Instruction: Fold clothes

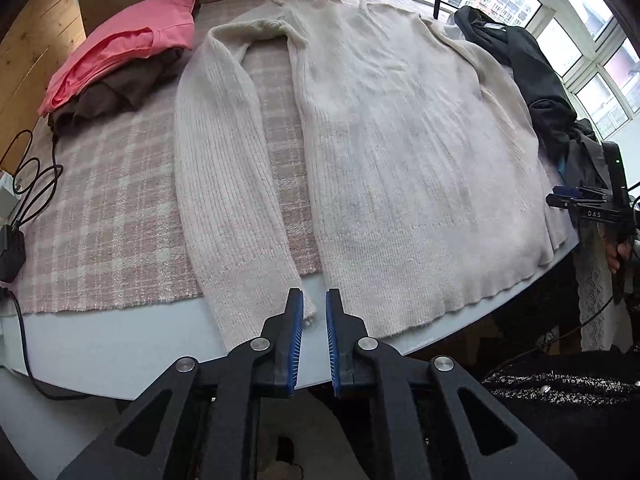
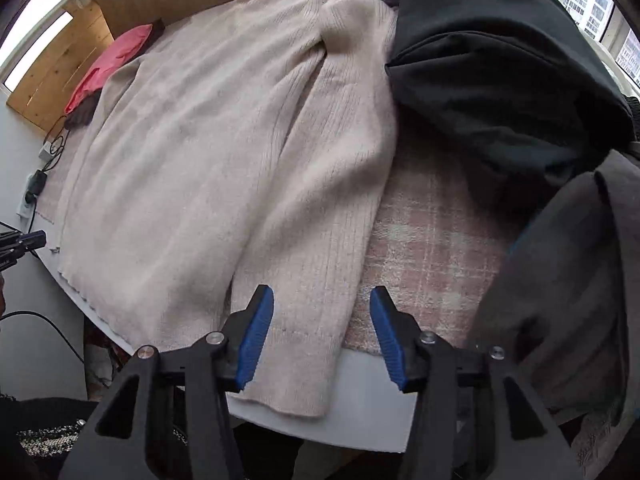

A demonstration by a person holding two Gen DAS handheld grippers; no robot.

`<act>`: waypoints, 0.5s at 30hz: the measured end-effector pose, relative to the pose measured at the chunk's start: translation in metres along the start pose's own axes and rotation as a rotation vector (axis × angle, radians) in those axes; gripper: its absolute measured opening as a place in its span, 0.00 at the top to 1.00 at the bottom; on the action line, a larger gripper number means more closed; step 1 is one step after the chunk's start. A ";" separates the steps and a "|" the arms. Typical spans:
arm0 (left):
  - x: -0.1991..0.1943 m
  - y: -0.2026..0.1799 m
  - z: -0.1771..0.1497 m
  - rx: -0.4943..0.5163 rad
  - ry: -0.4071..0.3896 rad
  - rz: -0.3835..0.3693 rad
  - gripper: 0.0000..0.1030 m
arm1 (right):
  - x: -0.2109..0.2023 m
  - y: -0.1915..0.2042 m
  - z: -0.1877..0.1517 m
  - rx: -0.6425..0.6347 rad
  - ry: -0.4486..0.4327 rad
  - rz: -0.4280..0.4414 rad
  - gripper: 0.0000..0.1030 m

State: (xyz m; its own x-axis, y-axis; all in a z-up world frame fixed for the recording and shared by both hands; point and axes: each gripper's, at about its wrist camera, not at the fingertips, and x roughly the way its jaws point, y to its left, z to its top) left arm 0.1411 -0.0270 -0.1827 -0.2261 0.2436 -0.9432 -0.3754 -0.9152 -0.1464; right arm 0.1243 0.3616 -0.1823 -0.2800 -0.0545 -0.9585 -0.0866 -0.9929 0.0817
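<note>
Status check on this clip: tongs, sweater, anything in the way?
Left tongs nearly shut, empty, by a cuff. Right tongs open over the other cuff, not gripping. Sweater flat, unfolded. Dark clothes crowd its right sleeve.

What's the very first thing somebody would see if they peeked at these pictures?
The big cream sweater jumps out first, spread flat across the checked pink blanket with both sleeves lying straight down its sides. Next comes the bright pink folded garment on a brown one at the far left corner, and the dark heap of clothes along the right edge. Close up, the left tool hangs by one cuff, and the right tool stands open over the other sleeve.
</note>
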 end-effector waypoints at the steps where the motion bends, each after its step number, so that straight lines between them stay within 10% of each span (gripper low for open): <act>1: -0.001 -0.006 0.003 0.020 -0.006 -0.006 0.86 | 0.002 0.003 -0.001 -0.023 -0.009 -0.008 0.51; 4: 0.011 -0.030 0.011 0.068 0.001 -0.023 0.86 | -0.001 0.009 -0.003 -0.069 -0.055 0.013 0.91; 10: 0.022 -0.044 0.014 0.097 0.010 -0.042 0.86 | -0.063 -0.024 0.004 0.001 -0.195 0.091 0.94; 15: 0.016 -0.035 0.016 0.066 -0.019 -0.041 0.86 | -0.156 -0.092 0.027 0.106 -0.413 -0.191 0.94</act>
State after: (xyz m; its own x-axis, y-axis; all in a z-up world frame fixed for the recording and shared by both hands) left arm 0.1360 0.0138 -0.1882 -0.2258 0.2872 -0.9309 -0.4432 -0.8812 -0.1643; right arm 0.1501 0.4646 -0.0326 -0.6051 0.1961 -0.7716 -0.2646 -0.9636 -0.0374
